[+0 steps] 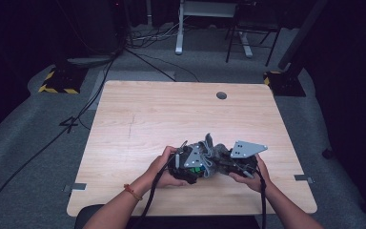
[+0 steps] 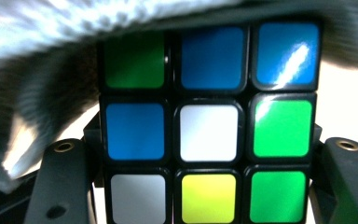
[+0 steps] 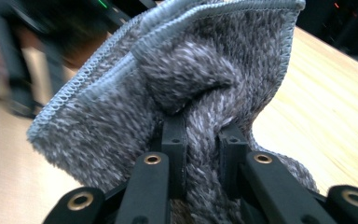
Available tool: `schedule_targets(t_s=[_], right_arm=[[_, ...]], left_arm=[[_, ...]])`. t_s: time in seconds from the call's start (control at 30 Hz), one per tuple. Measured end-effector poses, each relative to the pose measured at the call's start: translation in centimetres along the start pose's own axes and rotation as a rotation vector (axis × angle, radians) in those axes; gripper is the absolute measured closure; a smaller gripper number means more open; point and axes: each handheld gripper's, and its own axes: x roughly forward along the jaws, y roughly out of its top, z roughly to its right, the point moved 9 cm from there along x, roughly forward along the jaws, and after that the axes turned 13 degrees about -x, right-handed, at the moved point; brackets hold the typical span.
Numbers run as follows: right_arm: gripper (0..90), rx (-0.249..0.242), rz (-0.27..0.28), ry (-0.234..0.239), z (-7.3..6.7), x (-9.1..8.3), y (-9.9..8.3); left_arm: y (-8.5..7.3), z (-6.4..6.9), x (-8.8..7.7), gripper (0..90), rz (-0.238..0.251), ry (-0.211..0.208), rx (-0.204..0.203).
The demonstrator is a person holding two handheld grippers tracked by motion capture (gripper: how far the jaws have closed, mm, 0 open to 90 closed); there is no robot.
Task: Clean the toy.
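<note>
While both hands meet low over the near middle of the wooden surface, the left claw is clamped on a Rubik's cube, its black jaws pressing the cube's two sides. The cube face toward the camera shows green, blue, white and yellow squares. A grey fluffy cloth drapes over the cube's top and hangs down one side in the left gripper view. The right claw is closed tight on a bunched fold of that cloth, which rises above the jaws with its stitched hem uppermost. Seen from the high view, the left claw and right claw sit just beside each other, cloth between them.
</note>
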Motion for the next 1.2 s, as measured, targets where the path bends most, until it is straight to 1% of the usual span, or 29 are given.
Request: schedule_targets(t_s=[0.03, 0.07, 0.1, 0.17, 0.23, 0.3, 0.33, 0.4, 0.43, 0.47, 0.5, 0.53, 0.57, 0.6, 0.63, 0.67, 0.7, 0.77, 0.83, 0.87, 0.9, 0.93, 1.0, 1.03, 1.1, 1.13, 1.17, 1.2], right_arm=[[77.6, 0.005, -0.025, -0.009, 0.3, 0.2, -0.6], [77.6, 0.013, -0.039, -0.011, 0.5, 0.3, -1.1], [77.6, 0.033, -0.050, 0.001, 0.7, 0.4, -1.9], [77.6, 0.045, -0.052, 0.009, 0.7, 0.4, -2.4], [77.6, 0.048, -0.046, 0.014, 0.6, 0.4, -2.3], [77.6, 0.037, -0.029, 0.017, 0.2, 0.1, -1.8], [77.6, 0.043, -0.013, 0.031, -0.3, -0.2, -1.2], [77.6, 0.044, 0.005, 0.046, -0.8, -0.4, -0.7], [77.6, 0.038, 0.017, 0.055, -1.1, -0.5, -0.4], [77.6, 0.025, 0.019, 0.052, -1.3, -0.5, -0.1], [77.6, 0.025, 0.019, 0.052, -1.3, -0.5, -0.1], [77.5, 0.003, 0.030, 0.039, -1.5, -0.6, 0.6], [77.5, -0.002, 0.038, 0.032, -1.5, -0.6, 0.8], [77.4, -0.003, 0.044, 0.027, -1.4, -0.6, 1.0], [77.4, -0.003, 0.046, 0.014, -1.2, -0.5, 1.0], [77.4, -0.003, 0.041, 0.004, -1.0, -0.5, 0.8], [77.4, -0.001, 0.032, 0.001, -0.8, -0.4, 0.6], [77.4, 0.022, 0.011, -0.007, -0.1, -0.1, -0.4], [77.4, 0.034, -0.019, -0.015, 0.4, 0.1, -1.4], [77.4, 0.043, -0.021, -0.012, 0.5, 0.1, -1.7], [77.4, 0.055, -0.028, -0.007, 0.7, 0.2, -2.0], [77.3, 0.060, -0.032, -0.013, 0.9, 0.2, -2.2], [77.4, 0.070, -0.010, -0.013, 1.0, 0.1, -1.9], [77.3, 0.062, -0.005, -0.014, 0.9, 0.0, -1.7], [77.4, 0.041, 0.029, 0.000, 0.4, -0.3, -0.7], [77.4, 0.035, 0.042, 0.016, 0.0, -0.4, -0.3], [77.5, 0.026, 0.048, 0.024, -0.3, -0.4, 0.0], [77.7, 0.013, 0.051, 0.027, -0.8, -0.4, 0.5]], left_arm=[[0.1, 0.0, -0.1, 33.4, 0.008, -0.002, 0.002], [0.1, 0.0, -0.1, 33.4, 0.008, -0.002, 0.002], [0.3, -0.1, -0.6, 33.5, 0.027, -0.004, -0.007], [0.4, -0.3, -0.9, 33.5, 0.036, 0.000, -0.007], [0.4, -0.4, -1.0, 33.5, 0.038, 0.000, -0.010], [0.3, -0.5, -0.9, 33.5, 0.027, 0.007, -0.007], [0.1, -0.6, -0.7, 33.5, 0.014, 0.016, 0.001], [-0.2, -0.8, -0.5, 33.5, -0.003, 0.033, 0.008], [-0.2, -0.8, -0.5, 33.5, -0.003, 0.033, 0.008], [-0.4, -0.6, -0.3, 33.6, -0.012, 0.017, -0.002], [-0.4, -0.6, -0.3, 33.5, -0.012, 0.017, -0.002], [-0.4, -0.3, 0.0, 33.5, -0.020, 0.011, 0.008], [-0.4, -0.3, 0.0, 33.5, -0.020, 0.011, 0.008], [-0.4, 0.2, 0.3, 33.5, -0.029, 0.010, 0.019], [-0.4, 0.3, 0.4, 33.5, -0.030, 0.013, 0.030], [-0.4, 0.3, 0.3, 33.5, -0.033, 0.016, 0.037], [-0.3, 0.4, 0.3, 33.5, -0.026, 0.014, 0.037], [-0.1, 0.3, 0.0, 33.5, -0.011, 0.007, 0.033], [0.1, 0.1, -0.4, 33.5, 0.011, 0.009, 0.023], [0.2, 0.0, -0.7, 33.5, 0.026, 0.004, 0.012], [0.2, 0.0, -0.7, 33.6, 0.026, 0.004, 0.012], [0.4, -0.2, -1.1, 33.5, 0.041, 0.016, 0.005], [0.5, -0.4, -1.1, 33.5, 0.042, 0.024, 0.009], [0.4, -0.5, -1.1, 33.5, 0.039, 0.030, 0.013], [0.0, -0.5, -0.6, 33.5, 0.010, 0.034, 0.012], [0.0, -0.5, -0.6, 33.5, 0.010, 0.034, 0.012], [0.0, -0.2, -0.2, 33.4, -0.005, 0.031, 0.024], [-0.1, -0.1, 0.0, 33.3, -0.019, 0.038, 0.034]])
